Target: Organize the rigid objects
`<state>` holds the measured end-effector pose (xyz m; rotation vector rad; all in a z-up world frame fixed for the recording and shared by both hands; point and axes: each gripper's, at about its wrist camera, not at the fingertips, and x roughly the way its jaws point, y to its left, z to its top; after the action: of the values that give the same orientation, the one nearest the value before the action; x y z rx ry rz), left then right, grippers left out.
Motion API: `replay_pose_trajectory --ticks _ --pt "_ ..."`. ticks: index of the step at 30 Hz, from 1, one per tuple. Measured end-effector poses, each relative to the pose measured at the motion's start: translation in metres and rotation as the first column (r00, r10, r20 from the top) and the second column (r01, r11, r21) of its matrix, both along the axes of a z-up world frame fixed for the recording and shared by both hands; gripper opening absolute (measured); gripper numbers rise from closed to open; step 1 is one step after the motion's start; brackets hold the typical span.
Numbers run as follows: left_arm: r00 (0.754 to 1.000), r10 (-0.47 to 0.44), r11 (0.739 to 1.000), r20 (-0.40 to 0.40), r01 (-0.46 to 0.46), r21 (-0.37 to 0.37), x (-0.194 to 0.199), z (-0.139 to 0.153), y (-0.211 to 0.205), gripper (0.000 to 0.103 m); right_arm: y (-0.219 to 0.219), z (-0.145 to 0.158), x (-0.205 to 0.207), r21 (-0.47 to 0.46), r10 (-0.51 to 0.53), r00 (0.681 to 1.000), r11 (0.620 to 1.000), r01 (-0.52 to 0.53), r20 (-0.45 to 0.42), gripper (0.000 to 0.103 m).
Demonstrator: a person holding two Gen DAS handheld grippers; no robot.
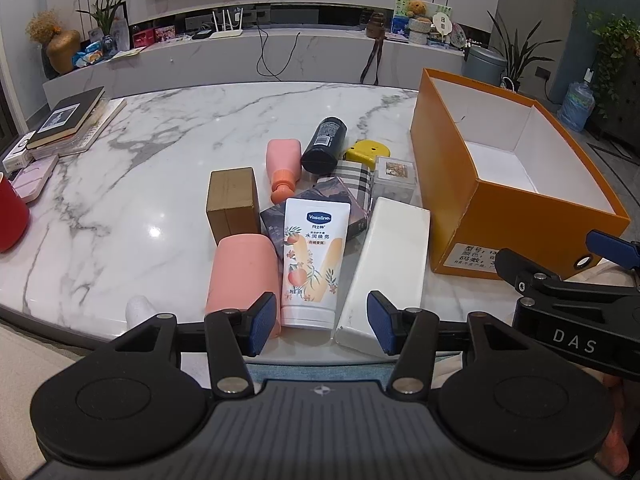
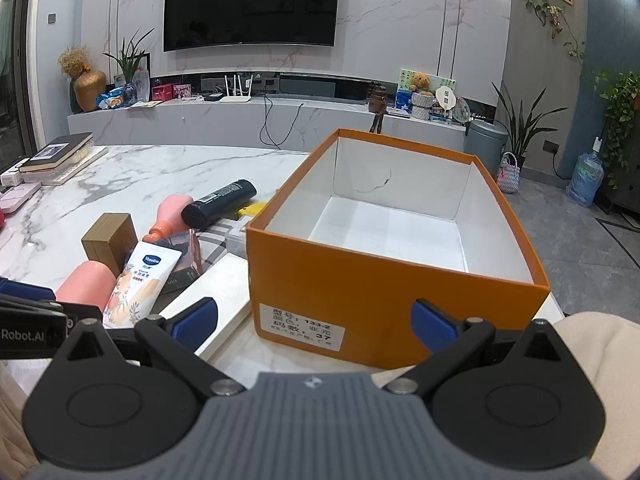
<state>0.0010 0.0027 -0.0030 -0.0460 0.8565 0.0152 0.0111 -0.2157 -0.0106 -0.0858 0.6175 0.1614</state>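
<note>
A cluster of objects lies on the marble table (image 1: 160, 152): a white Vaseline tube (image 1: 314, 260), a pink cup on its side (image 1: 244, 276), a long white box (image 1: 390, 264), a brown box (image 1: 232, 200), a pink bottle (image 1: 283, 168), a black bottle (image 1: 324, 144), a plaid box (image 1: 352, 184), a yellow piece (image 1: 362, 152) and a small clear box (image 1: 394, 180). An open, empty orange box (image 1: 500, 196) stands to their right and also fills the right wrist view (image 2: 400, 280). My left gripper (image 1: 322, 324) is open and empty, just short of the tube. My right gripper (image 2: 314, 320) is open and empty at the orange box's near wall.
Stacked books (image 1: 72, 120), a pink case (image 1: 34, 178) and a red container (image 1: 10, 216) sit at the table's left. A TV console with a router, plants and ornaments runs behind the table (image 1: 280, 52). A grey bin (image 2: 486, 140) stands on the floor to the right.
</note>
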Motion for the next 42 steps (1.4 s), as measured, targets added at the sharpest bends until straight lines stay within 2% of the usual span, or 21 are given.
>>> replay_pose_trajectory --ticks 8,11,13,16,19,21,23,26,31,35,38,42 --pt "1.000 0.004 1.000 -0.008 -0.004 -0.002 0.001 -0.001 0.000 0.062 -0.002 0.002 0.000 0.007 0.005 1.000 1.000 -0.005 -0.003 0.101" --pt "1.000 0.004 1.000 -0.031 -0.005 -0.021 0.002 0.001 0.003 0.063 0.001 0.007 0.002 -0.006 0.012 1.000 1.000 -0.012 -0.023 0.101" --pt "0.999 -0.007 0.998 -0.044 0.004 -0.061 0.003 0.005 0.008 0.064 0.006 0.014 0.003 0.001 0.046 0.999 0.999 -0.046 -0.022 0.100" --pt "0.997 -0.030 0.995 -0.077 0.022 -0.102 0.008 0.015 0.016 0.063 0.015 0.026 0.010 0.030 0.098 0.994 0.995 -0.097 -0.047 0.092" --pt "0.989 -0.046 0.994 -0.141 0.032 -0.101 0.019 0.022 0.026 0.062 0.026 0.027 0.026 0.075 0.122 0.986 0.991 -0.114 -0.113 0.085" --pt "0.983 -0.067 0.994 -0.171 0.052 -0.092 0.029 0.023 0.032 0.063 0.032 0.021 0.038 0.122 0.133 0.977 0.986 -0.113 -0.170 0.074" --pt "0.976 -0.058 0.995 -0.209 0.040 -0.089 0.042 0.021 0.040 0.062 0.036 0.010 0.053 0.179 0.141 0.956 0.979 -0.097 -0.257 0.069" --pt "0.963 -0.048 0.992 -0.265 0.014 -0.127 0.062 0.015 0.050 0.062 0.041 -0.009 0.069 0.238 0.134 0.926 0.970 -0.049 -0.354 0.063" --pt "0.960 -0.069 0.991 -0.270 0.035 -0.130 0.088 0.001 0.043 0.063 0.033 -0.033 0.087 0.304 0.120 0.886 0.952 0.025 -0.447 0.060" --pt "0.953 -0.116 0.993 -0.279 0.106 -0.051 0.100 -0.013 0.024 0.062 0.023 -0.046 0.098 0.364 0.117 0.860 0.927 0.084 -0.496 0.060" --pt "0.951 -0.138 0.990 -0.276 0.130 -0.046 0.107 -0.020 0.020 0.062 0.017 -0.056 0.104 0.405 0.124 0.837 0.906 0.124 -0.533 0.059" --pt "0.950 -0.104 0.994 -0.293 0.095 -0.045 0.118 -0.031 0.025 0.062 0.013 -0.057 0.104 0.445 0.131 0.843 0.885 0.137 -0.521 0.053"
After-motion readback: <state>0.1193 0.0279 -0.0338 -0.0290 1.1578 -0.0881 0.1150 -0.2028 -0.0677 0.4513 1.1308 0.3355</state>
